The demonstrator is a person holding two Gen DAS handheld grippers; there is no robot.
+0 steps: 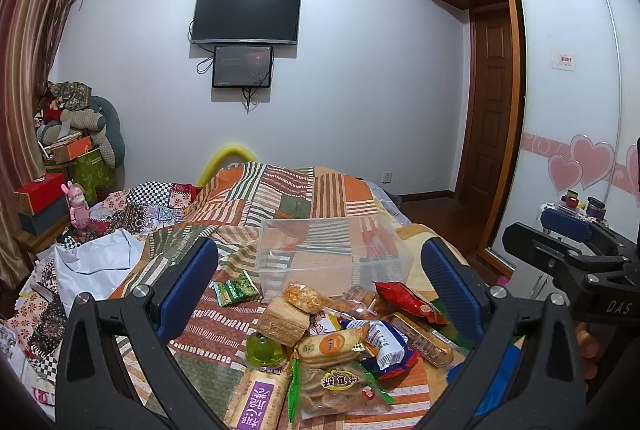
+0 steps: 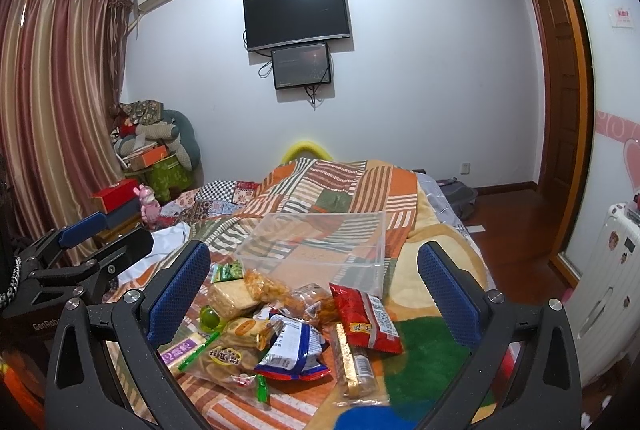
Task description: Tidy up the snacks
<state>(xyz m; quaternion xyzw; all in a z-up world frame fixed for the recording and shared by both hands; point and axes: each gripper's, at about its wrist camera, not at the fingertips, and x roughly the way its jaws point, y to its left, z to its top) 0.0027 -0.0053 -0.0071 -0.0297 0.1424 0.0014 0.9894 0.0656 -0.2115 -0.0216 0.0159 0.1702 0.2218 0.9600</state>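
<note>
A heap of wrapped snacks lies on the bed's patchwork quilt: a red packet (image 1: 410, 302) (image 2: 366, 318), a blue and white packet (image 1: 384, 344) (image 2: 292, 346), a round cracker bag (image 1: 338, 386) (image 2: 226, 360), a green jelly cup (image 1: 264, 350) (image 2: 211, 318), a small green packet (image 1: 234, 292) (image 2: 227, 271). Behind the heap stands an empty clear plastic box (image 1: 332, 256) (image 2: 320, 250). My left gripper (image 1: 320, 286) hovers open over the heap, holding nothing. My right gripper (image 2: 316, 290) is open too, above the heap's right side, empty. Each gripper shows at the edge of the other's view.
The quilt (image 1: 296, 190) covers a bump at the far end of the bed. White cloth (image 1: 100, 258) lies left of the heap. A pink toy (image 1: 78, 208) and red box (image 1: 40, 190) stand at the bed's left. A wardrobe (image 1: 568, 90) and white radiator (image 2: 612, 282) stand on the right.
</note>
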